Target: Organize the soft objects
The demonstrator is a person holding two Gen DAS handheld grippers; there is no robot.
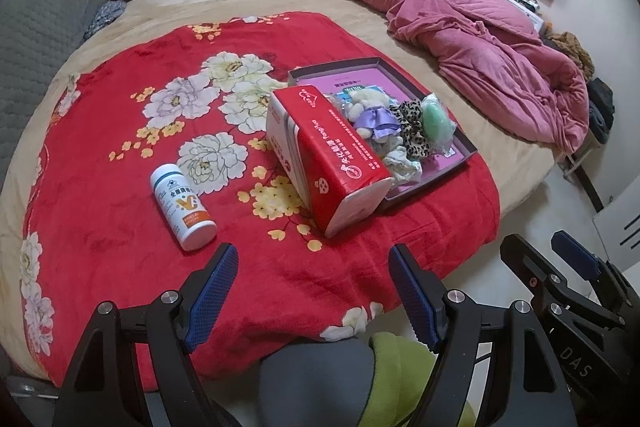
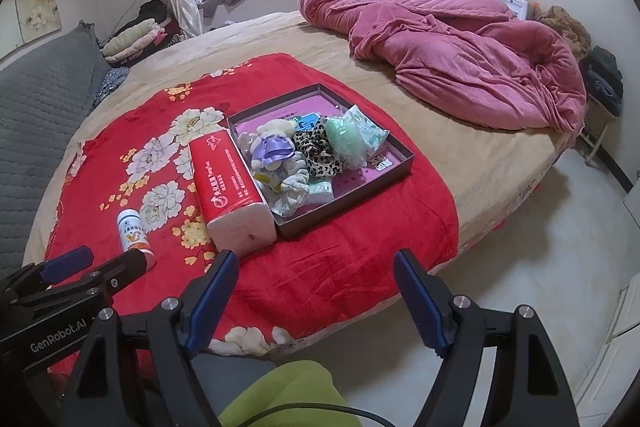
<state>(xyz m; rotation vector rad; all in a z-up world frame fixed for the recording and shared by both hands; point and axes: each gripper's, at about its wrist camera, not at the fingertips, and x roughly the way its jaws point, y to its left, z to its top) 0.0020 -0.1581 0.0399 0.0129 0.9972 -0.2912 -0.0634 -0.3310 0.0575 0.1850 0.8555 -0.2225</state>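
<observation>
A shallow dark box with a purple floor [image 1: 466,151] [image 2: 404,163] lies on the red flowered blanket [image 1: 120,227] [image 2: 340,259]. In it lie a plush toy in a purple dress [image 1: 372,115] [image 2: 272,147], a leopard-print scrunchie [image 1: 414,127] [image 2: 318,151], a green soft item in plastic [image 1: 436,119] [image 2: 344,141] and pale cloth pieces [image 2: 292,191]. A red tissue pack [image 1: 324,155] [image 2: 230,187] leans against the box's left side. My left gripper [image 1: 314,263] and right gripper [image 2: 316,267] are both open and empty, near the bed's front edge.
A white pill bottle [image 1: 182,207] [image 2: 134,233] lies on the blanket left of the tissue pack. A crumpled pink quilt [image 1: 460,19] [image 2: 460,59] covers the far right of the bed. A grey headboard [image 1: 36,39] stands at left. White floor [image 2: 540,267] is at right.
</observation>
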